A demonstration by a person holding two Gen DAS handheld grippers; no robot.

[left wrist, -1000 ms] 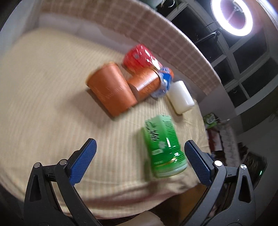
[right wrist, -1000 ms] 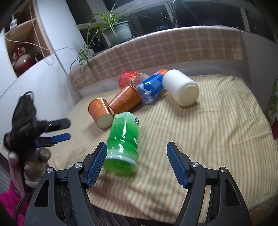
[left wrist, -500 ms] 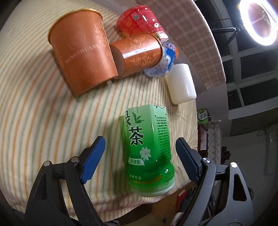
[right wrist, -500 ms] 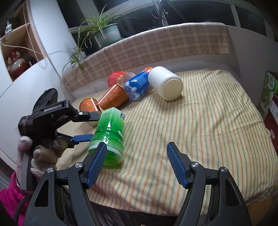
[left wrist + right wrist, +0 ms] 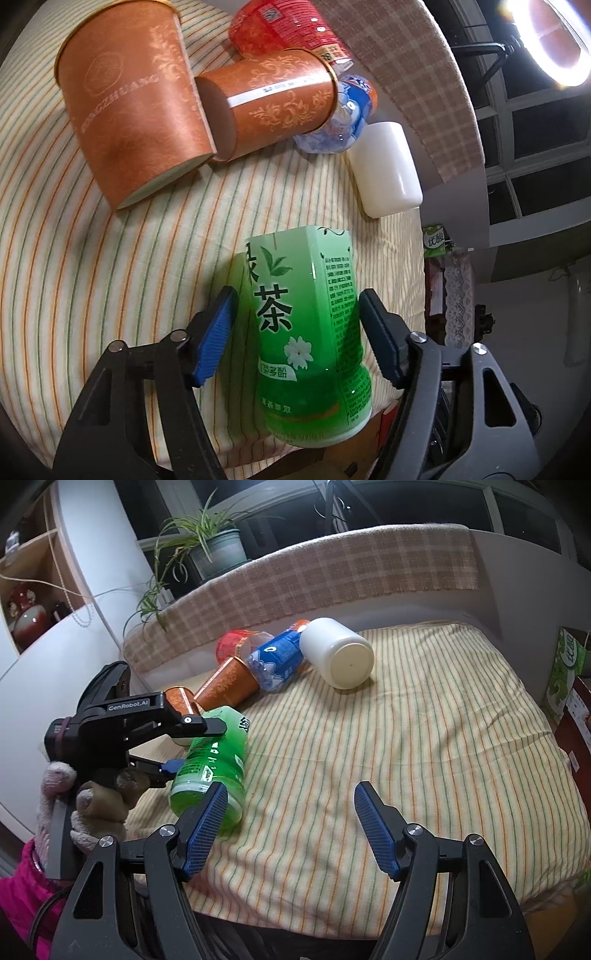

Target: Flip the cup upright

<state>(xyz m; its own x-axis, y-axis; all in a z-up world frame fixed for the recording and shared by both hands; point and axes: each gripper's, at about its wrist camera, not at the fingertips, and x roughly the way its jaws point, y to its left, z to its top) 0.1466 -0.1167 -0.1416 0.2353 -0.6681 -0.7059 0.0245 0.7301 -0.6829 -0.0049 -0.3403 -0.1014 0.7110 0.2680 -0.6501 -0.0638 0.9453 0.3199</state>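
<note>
A green tea cup [image 5: 306, 325] lies on its side on the striped cloth near the table's front edge; it also shows in the right wrist view [image 5: 214, 760]. My left gripper [image 5: 295, 332] is open with its blue pads on either side of the cup's body, close to it; I cannot tell if they touch. It shows from the side in the right wrist view [image 5: 192, 746]. My right gripper [image 5: 291, 827] is open and empty, above the cloth to the right of the green cup.
Two orange paper cups [image 5: 136, 99] [image 5: 269, 96], a red cup [image 5: 280, 26], a blue bottle [image 5: 343, 118] and a white jar [image 5: 388, 173] lie on their sides behind. A plaid-covered backrest [image 5: 332, 576] rims the table. Boxes [image 5: 565, 664] stand at the right.
My left gripper has moved forward over the green cup and narrowed, so its pads now flank the cup's body. My right gripper has held nearly still.
</note>
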